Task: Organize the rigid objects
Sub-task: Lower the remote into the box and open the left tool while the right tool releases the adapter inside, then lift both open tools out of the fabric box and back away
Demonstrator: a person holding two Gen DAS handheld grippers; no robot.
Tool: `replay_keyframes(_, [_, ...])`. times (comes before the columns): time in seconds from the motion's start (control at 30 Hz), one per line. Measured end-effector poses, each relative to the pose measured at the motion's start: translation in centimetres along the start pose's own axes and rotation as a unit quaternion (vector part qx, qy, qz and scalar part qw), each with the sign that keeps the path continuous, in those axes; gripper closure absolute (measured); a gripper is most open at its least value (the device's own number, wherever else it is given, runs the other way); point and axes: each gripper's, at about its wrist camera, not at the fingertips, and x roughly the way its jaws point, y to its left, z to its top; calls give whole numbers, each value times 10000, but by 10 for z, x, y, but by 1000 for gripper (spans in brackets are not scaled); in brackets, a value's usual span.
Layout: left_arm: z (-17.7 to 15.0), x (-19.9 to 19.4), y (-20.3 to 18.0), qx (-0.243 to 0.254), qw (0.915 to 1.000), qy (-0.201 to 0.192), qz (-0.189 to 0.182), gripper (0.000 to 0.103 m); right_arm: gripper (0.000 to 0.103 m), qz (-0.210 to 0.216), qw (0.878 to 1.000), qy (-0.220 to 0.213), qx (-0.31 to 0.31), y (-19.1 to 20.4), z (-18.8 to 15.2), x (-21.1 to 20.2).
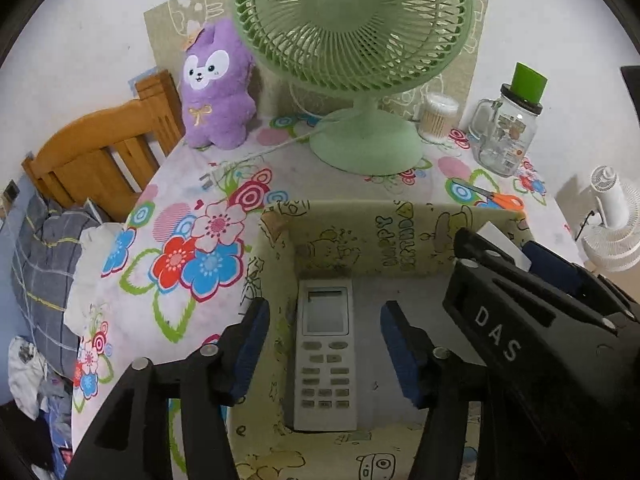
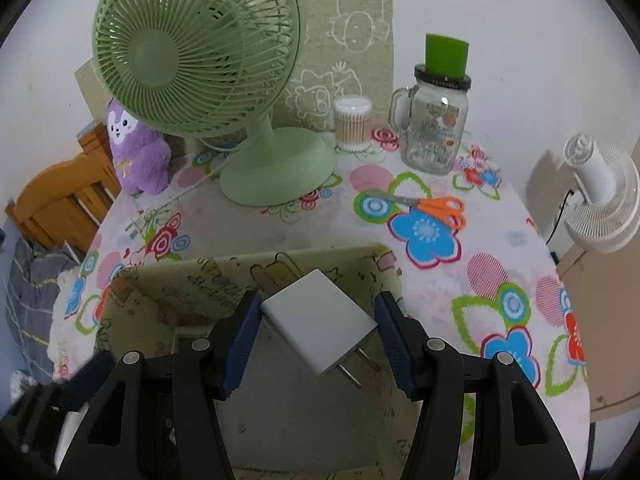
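A cartoon-printed open box (image 1: 360, 210) stands on the flowered tablecloth (image 1: 180, 248). A white remote control (image 1: 326, 364) lies flat on its floor. My left gripper (image 1: 325, 310) hangs over the remote with its blue pads apart on either side, touching nothing. In the right wrist view my right gripper (image 2: 318, 300) is shut on a white plug-in charger (image 2: 320, 316), prongs pointing down toward me, held above the box (image 2: 240, 264). From the left wrist view the right gripper (image 1: 498, 246) reaches in over the box's right wall.
Behind the box stand a green desk fan (image 1: 352, 28), a purple plush toy (image 1: 216, 88), a tub of cotton swabs (image 1: 436, 118) and a glass jar mug with a green lid (image 1: 506, 132). Orange scissors (image 2: 440, 208) lie at the right. A wooden chair (image 1: 100, 152) sits left, a white fan (image 2: 600, 200) right.
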Motion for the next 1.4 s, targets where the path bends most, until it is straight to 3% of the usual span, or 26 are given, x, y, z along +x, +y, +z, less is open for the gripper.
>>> replay_keyframes(0.3, [1,-1,-3,35,9998,135,-110,29,36,188,9997,73,102,-4,0,-3])
replay_keyframes(0.5, [2,-16,-7,138,9999,28,-74,19,26,377,9989,165,228,-5,-5,-19])
replay_keyframes(0.67, [1,-31,-6,164,9998,-7,-103,15,13,163,9995,40,273,-5,-7,-41])
replay_keyframes(1.4, [-17,-109,-6,198,9987,-410,-210,3,12,-28,9997,-189,178,-9,-16,-122])
